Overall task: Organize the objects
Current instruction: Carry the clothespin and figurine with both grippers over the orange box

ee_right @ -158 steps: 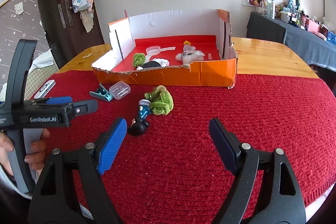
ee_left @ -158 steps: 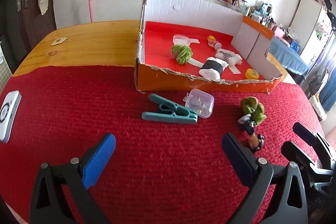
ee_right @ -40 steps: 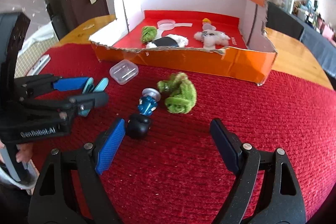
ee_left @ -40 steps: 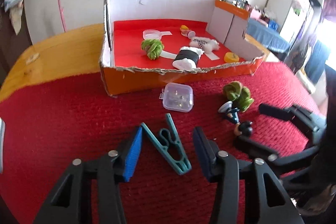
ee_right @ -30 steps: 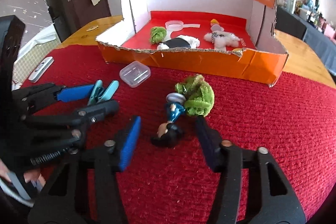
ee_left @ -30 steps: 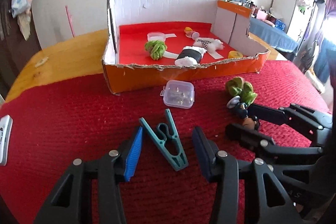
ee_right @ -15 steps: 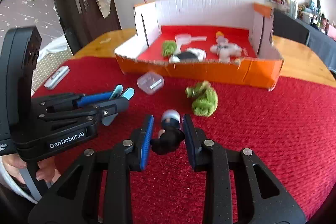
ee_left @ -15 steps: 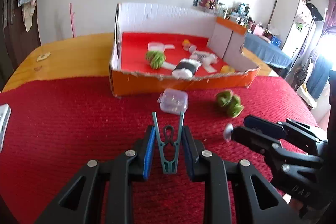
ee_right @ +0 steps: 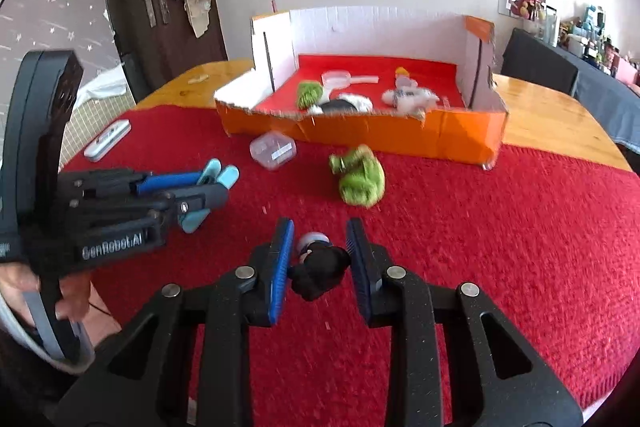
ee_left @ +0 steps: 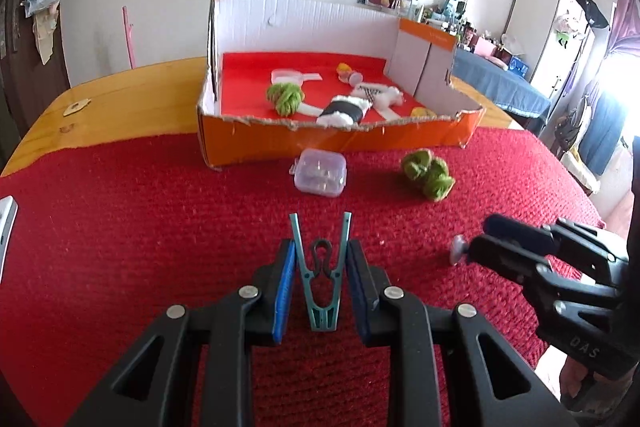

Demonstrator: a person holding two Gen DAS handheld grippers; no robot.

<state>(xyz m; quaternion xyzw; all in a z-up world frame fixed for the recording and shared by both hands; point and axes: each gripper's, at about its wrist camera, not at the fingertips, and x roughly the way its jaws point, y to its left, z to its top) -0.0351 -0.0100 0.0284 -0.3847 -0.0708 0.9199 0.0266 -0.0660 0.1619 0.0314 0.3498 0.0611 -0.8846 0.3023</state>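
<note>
Teal clip (ee_left: 320, 281) is held between the closed jaws of the left gripper (ee_left: 320, 287), pinched at its handle end, open prongs pointing far toward the box (ee_left: 336, 141). A small dark figure (ee_right: 318, 269) with a blue cap is clamped in the right gripper (ee_right: 318, 263), jaws narrow on it; the grip looks off-centre, near the pad tips. Both items appear lifted just above the red mat (ee_left: 120, 227) on the bench, though contact cannot be ruled out. Left out near the box front: a clear case (ee_left: 320, 173) and a green toy (ee_left: 428, 175), well apart from both grippers. The box already holds a green ball, a scoop and plush pieces on its red floor. The step in hand is judged to be the carry to the box. It is best done with both items raised above the torn near wall before being moved far, and kept apart so the grippers are not knocked together. Release is best made low over a bare patch of the box floor, so the round-headed figure is not rolled. The clip should not be squeezed harder, or it could spring out.
</note>
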